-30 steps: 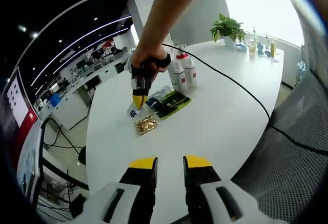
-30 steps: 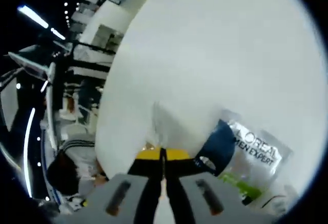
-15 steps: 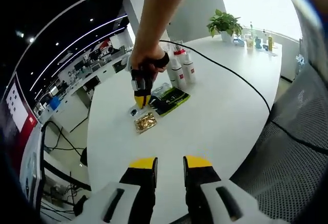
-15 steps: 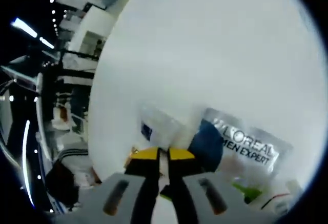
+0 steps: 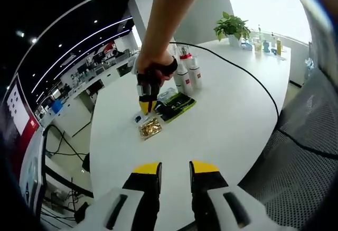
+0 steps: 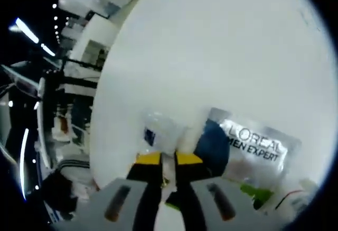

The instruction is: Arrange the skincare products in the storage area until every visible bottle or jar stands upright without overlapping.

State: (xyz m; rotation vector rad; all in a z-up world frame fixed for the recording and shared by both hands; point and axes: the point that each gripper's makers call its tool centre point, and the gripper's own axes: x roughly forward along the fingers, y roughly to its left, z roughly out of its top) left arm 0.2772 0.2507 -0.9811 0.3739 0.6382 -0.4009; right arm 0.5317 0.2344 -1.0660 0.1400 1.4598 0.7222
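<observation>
STEP: sorting the flat sachets by the upright white bottles [image 5: 189,71] | RIGHT: my right gripper [image 6: 168,159] is nearly closed over the clear sachet [image 6: 158,130], grip uncertain (blurred) | LEFT: my left gripper [image 5: 175,168] idles, narrowly parted, holding nothing | NEXT: lift the sachet clear of the silver pouch [image 6: 253,144] | CHANGE: sachet sits nearer the pouch than a second ago.

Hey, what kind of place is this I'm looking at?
Probably an open-plan office or showroom: a long white table, a potted plant by bright windows, rows of desks under strip ceiling lights.
</observation>
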